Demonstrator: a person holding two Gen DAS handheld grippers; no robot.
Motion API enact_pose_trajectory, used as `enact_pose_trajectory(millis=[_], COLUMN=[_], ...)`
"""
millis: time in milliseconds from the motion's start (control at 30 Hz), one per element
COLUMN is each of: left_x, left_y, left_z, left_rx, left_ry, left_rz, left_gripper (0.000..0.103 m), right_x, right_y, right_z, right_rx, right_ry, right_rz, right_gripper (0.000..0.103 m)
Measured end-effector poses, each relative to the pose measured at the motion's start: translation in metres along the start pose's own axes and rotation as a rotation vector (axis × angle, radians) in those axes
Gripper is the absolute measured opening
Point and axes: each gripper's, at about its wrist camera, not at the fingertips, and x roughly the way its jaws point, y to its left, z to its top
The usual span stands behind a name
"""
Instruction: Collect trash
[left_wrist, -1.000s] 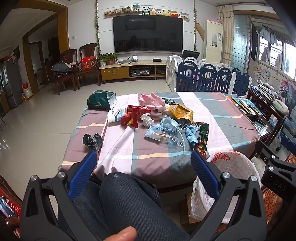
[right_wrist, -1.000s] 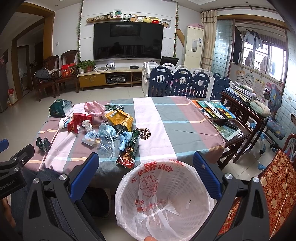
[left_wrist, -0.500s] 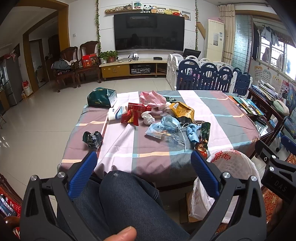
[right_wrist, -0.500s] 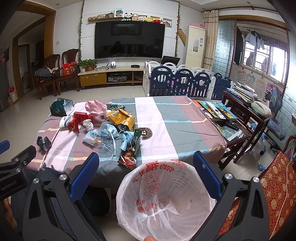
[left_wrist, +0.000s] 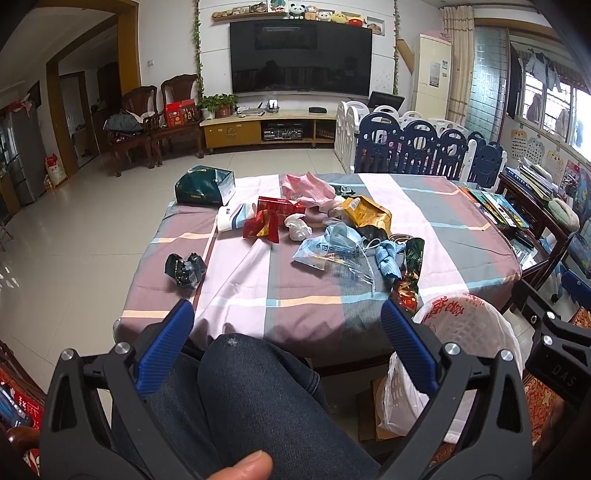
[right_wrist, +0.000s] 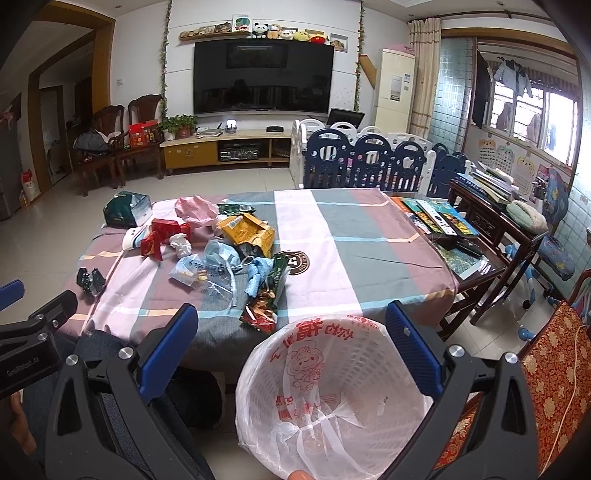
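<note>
Both claws are spread wide with nothing between their blue pads. The left claw (left_wrist: 286, 332) hangs low over a knee in dark jeans (left_wrist: 243, 398), short of the near edge of the tabletop (left_wrist: 461, 229). The right claw (right_wrist: 290, 332) hangs above the bin (right_wrist: 332, 391), a white basket lined with a thin white bag printed in red, which stands on the floor just off the tabletop's near edge, to the right of the knee.

The trash lies in a loose heap on the left half of the checked cloth. A crumpled dark wrapper (left_wrist: 184, 267) sits alone at the near left. Farther in are a red carton (left_wrist: 280, 205), a red wrapper (left_wrist: 262, 229) and a white tissue wad (left_wrist: 298, 227). Right of these lie a yellow bag (left_wrist: 367, 214), a blue mask (left_wrist: 341, 236), a clear plastic bag (left_wrist: 332, 258) and a blue cloth (left_wrist: 388, 256). A green and red snack packet (left_wrist: 408, 280) reaches the near edge, closest to the bin. At the far left stands a green box (left_wrist: 205, 184), with a pink bag (left_wrist: 306, 186) to its right.

Books (right_wrist: 432, 218) line the far right edge of the tabletop.
</note>
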Motion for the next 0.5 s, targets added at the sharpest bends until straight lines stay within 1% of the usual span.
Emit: enact_pose_trajectory(millis=[200,367,500], left_x=[0.0035,0.0062,0.0082], left_y=[0.0032,0.0073,0.0095], left_z=[0.0006,0.0006,0.0006], left_rx=[-0.009,-0.026,-0.020], left_ry=[0.010,0.008,-0.011], left_rz=[0.001,-0.007,-0.012], left_gripper=[0.101,0.101,0.101], right_x=[0.0031,0.0015,0.0046], right_y=[-0.0010,-0.0033,-0.0010], right_z=[0.0003,0.0015,0.0024], right_rx=[0.005,0.021,0.020], right_ry=[0.002,-0.018,-0.016], right_rz=[-0.012,0.008,0.010], right_gripper=[0.100,0.100,0.100])
